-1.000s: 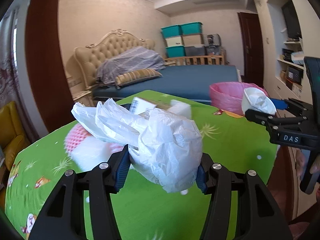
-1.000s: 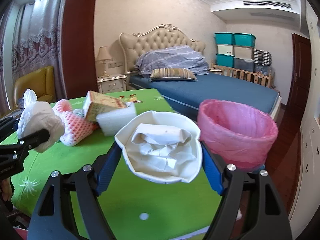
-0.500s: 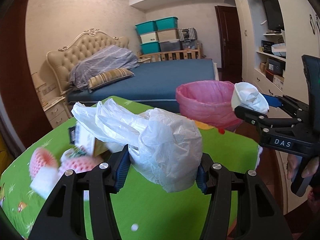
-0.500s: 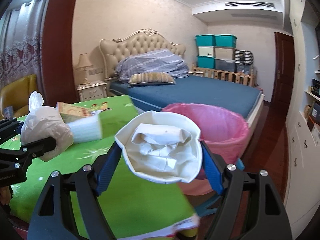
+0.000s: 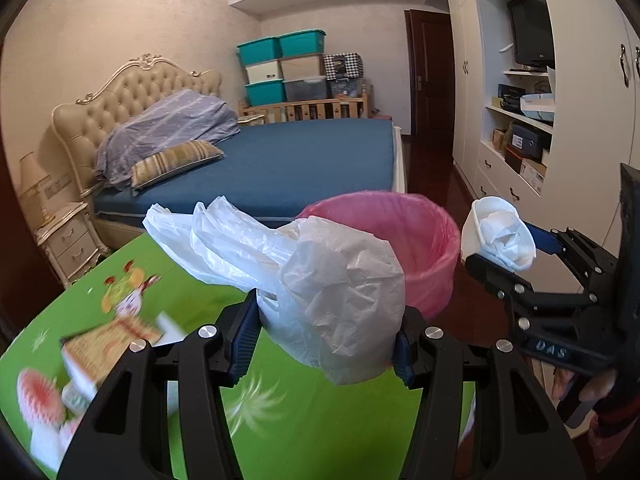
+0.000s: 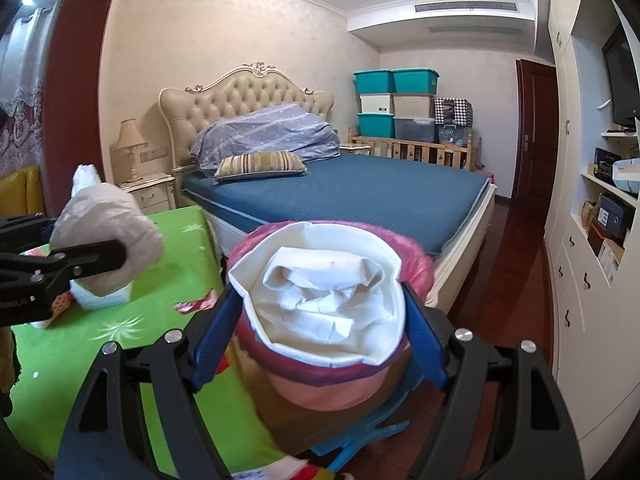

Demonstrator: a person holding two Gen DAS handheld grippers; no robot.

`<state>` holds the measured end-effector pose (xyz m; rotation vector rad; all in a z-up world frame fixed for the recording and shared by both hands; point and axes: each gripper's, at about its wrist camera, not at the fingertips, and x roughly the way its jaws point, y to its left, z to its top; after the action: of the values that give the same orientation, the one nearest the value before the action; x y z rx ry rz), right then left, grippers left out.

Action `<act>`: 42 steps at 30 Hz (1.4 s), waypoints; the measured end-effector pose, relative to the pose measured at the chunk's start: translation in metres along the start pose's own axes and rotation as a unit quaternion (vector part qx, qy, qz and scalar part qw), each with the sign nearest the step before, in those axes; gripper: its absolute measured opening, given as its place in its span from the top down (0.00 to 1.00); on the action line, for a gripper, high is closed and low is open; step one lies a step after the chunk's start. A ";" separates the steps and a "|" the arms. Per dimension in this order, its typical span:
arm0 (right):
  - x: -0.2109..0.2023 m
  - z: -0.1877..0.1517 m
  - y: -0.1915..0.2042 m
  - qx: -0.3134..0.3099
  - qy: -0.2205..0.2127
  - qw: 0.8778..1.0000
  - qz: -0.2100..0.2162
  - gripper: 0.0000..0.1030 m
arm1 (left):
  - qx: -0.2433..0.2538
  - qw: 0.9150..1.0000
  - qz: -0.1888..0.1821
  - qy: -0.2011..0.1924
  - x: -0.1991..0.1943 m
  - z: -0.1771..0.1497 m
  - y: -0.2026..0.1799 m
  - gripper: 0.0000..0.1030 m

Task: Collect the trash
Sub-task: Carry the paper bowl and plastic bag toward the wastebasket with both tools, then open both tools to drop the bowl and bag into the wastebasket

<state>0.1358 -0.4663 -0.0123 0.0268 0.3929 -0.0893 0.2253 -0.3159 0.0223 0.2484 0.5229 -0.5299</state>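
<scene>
Trash in both hands nears the pink-lined bin (image 5: 424, 240): the left gripper (image 5: 324, 340) has its jaws closed partway on a crumpled white plastic bag (image 5: 320, 280), held above the green tabletop (image 5: 300, 420) just short of the bin, while the right gripper (image 6: 320, 312) stands wider, jaws clamped on a paper cup (image 6: 316, 280) stuffed with wadded tissue, poised over the bin's mouth. Both loads look light and soft; the bag likely slips and springs back unless pinched at its bunched middle, and the thin cup would crush if squeezed harder than its sides allow. More scraps lie on the tabletop, farther from the bin.
</scene>
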 end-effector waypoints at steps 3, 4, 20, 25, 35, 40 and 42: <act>0.011 0.009 -0.009 -0.008 -0.004 1.000 -0.007 0.26 | -0.001 1.000 -0.007 0.010 0.025 0.017 -0.007 0.49; 0.015 0.012 -0.012 -0.009 -0.005 1.000 -0.009 0.26 | -0.006 1.000 -0.008 0.013 0.034 0.024 -0.007 0.49; 0.081 0.026 -0.047 -0.016 0.021 1.000 -0.005 0.26 | -0.016 0.999 -0.020 0.025 0.114 0.094 -0.018 0.49; 0.090 0.023 -0.048 -0.020 0.018 1.000 0.001 0.25 | -0.019 0.999 -0.010 0.031 0.130 0.104 -0.018 0.43; 0.064 0.014 -0.061 -0.014 0.001 1.000 0.009 0.07 | -0.048 0.999 -0.005 -0.006 0.098 0.107 0.006 0.09; 0.042 0.024 -0.059 -0.021 -0.010 1.000 0.008 0.07 | -0.042 0.999 0.011 -0.018 0.063 0.097 0.022 0.06; 0.034 0.027 -0.057 -0.023 -0.015 1.000 0.004 0.07 | -0.043 0.999 0.021 -0.022 0.049 0.090 0.030 0.06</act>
<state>0.1724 -0.5268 -0.0008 -0.0174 0.3654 -0.0727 0.3144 -0.3426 0.0742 0.1638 0.4950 -0.4703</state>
